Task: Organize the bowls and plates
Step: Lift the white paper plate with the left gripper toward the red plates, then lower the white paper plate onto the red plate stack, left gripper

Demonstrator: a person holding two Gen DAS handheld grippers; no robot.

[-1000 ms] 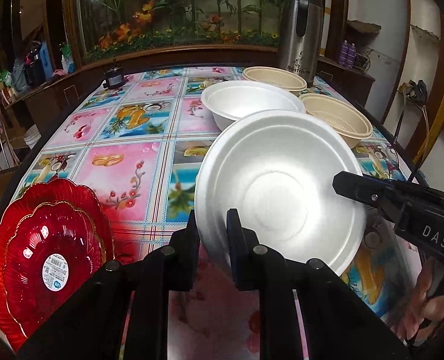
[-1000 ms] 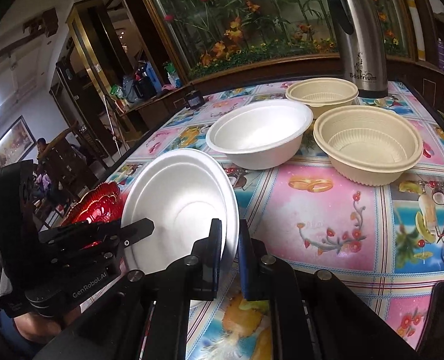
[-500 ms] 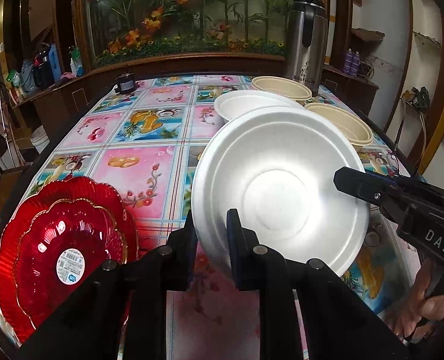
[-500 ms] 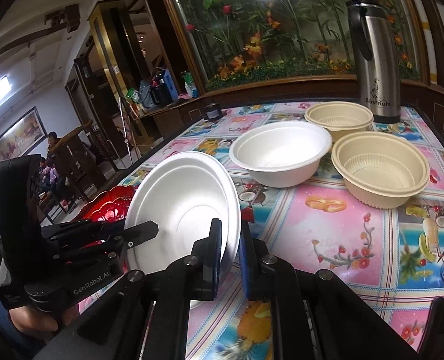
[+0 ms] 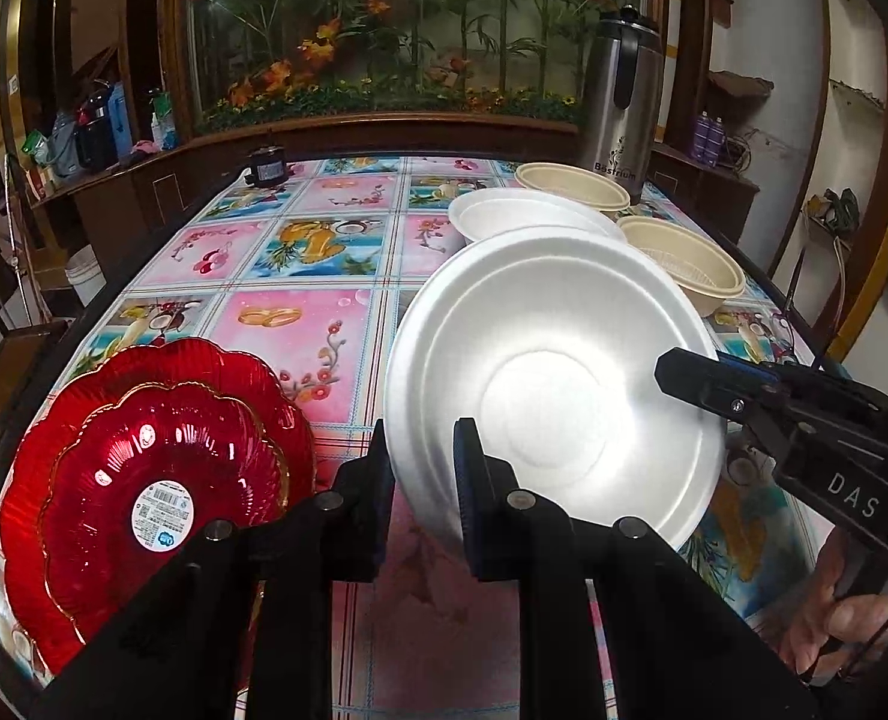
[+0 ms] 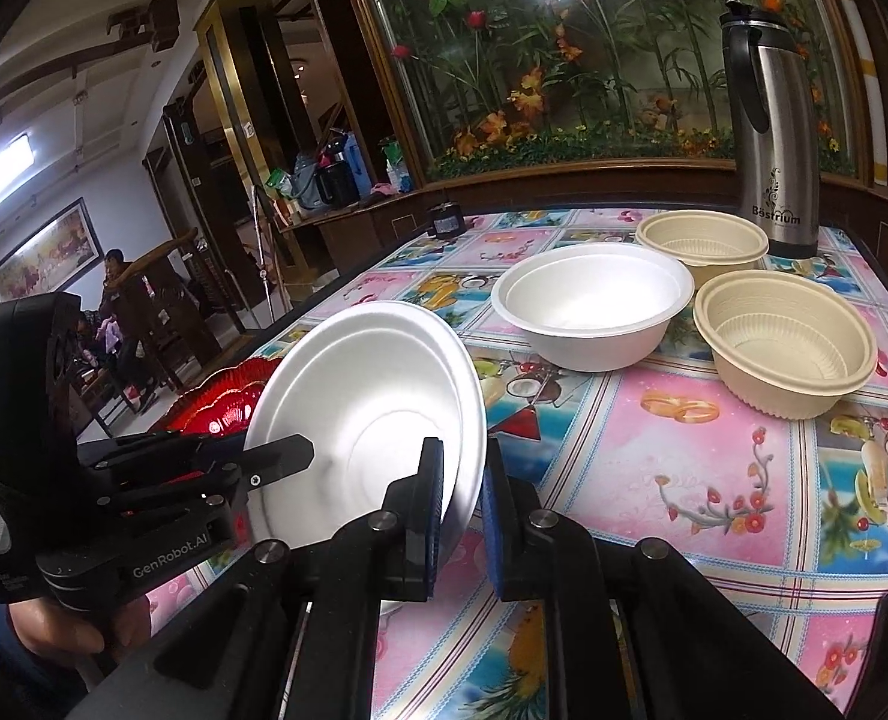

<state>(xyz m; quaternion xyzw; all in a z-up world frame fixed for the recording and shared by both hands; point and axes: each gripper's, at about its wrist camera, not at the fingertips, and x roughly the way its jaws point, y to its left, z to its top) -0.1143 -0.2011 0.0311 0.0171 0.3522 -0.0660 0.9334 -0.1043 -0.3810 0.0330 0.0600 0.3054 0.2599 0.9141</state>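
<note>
Holding the tilted white foam bowl point(image 5: 552, 396) clamped by left gripper point(image 5: 423, 468) and right gripper point(image 6: 462, 498), I judge nesting it into the white bowl point(image 6: 594, 312) at twelve o'clock comes next.

flask point(image 6: 771, 120): "Bastrium" | left tool point(image 6: 276, 459): "GenRobot.AI" | right tool point(image 5: 684, 375): "DAS"

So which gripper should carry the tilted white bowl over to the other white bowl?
Probably right: the right gripper pinches the tilted white bowl on the rim nearest the other white bowl. The left gripper clamps the side by the red plates.
</note>
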